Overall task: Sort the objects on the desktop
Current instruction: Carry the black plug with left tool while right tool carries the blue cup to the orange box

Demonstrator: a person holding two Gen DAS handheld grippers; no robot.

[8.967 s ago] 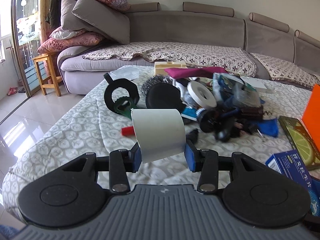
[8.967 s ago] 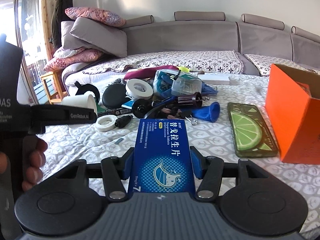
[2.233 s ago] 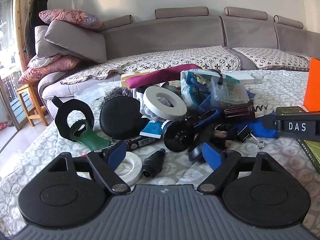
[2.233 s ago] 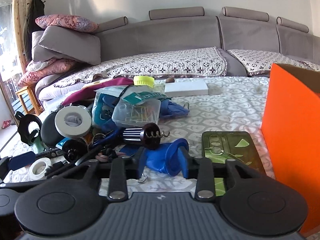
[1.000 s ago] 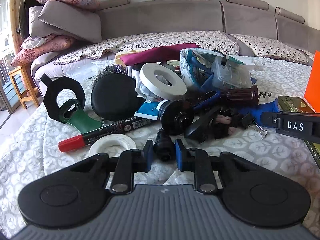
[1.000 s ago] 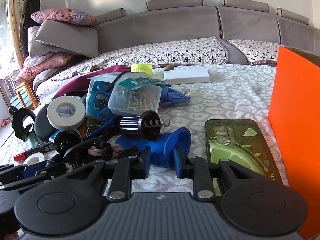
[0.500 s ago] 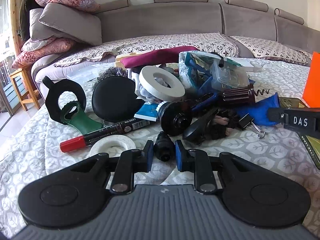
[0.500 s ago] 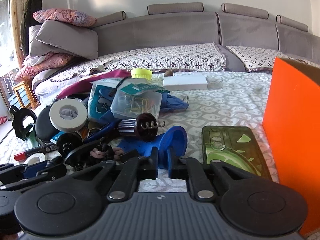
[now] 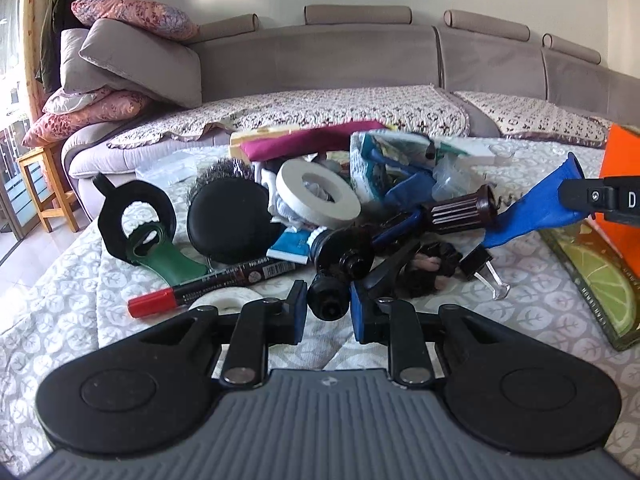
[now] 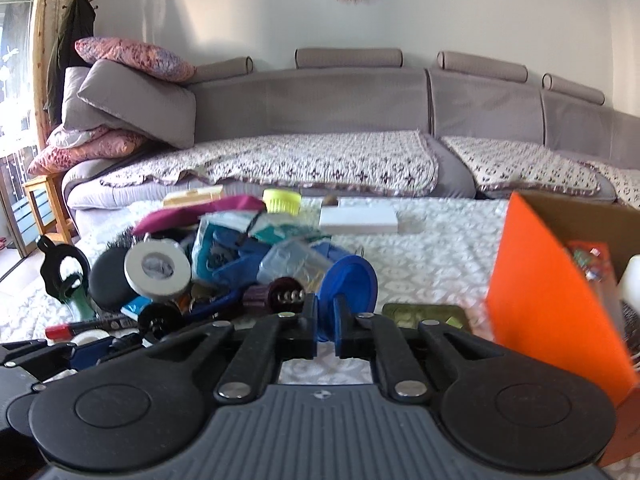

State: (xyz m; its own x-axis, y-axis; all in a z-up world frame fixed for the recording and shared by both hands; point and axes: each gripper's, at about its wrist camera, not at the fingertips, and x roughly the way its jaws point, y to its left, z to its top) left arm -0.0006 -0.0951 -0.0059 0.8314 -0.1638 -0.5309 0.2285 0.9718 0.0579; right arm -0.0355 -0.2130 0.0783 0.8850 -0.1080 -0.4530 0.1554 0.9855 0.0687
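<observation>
A heap of small objects lies on the quilted table (image 9: pixel 60 304). My left gripper (image 9: pixel 329 312) is shut on a small black cylinder (image 9: pixel 329 300) at the heap's near edge. My right gripper (image 10: pixel 326 322) is shut on a blue funnel-shaped piece (image 10: pixel 350 280) and holds it lifted; it also shows in the left wrist view (image 9: pixel 536 208) at the right. An orange box (image 10: pixel 552 296) stands open to the right with items inside.
The heap holds a white tape roll (image 9: pixel 318 194), a black round case (image 9: pixel 230 220), a red-capped marker (image 9: pixel 208 284), a corkscrew (image 9: pixel 460 210), a small tape ring (image 9: pixel 224 300) and a green opener (image 9: pixel 160 252). A lime-print case (image 9: pixel 596 280) lies by the box. A grey sofa is behind.
My right gripper has closed on the blue piece and lifted it off the table toward the orange box. My left gripper has closed on the black cylinder and stays there.
</observation>
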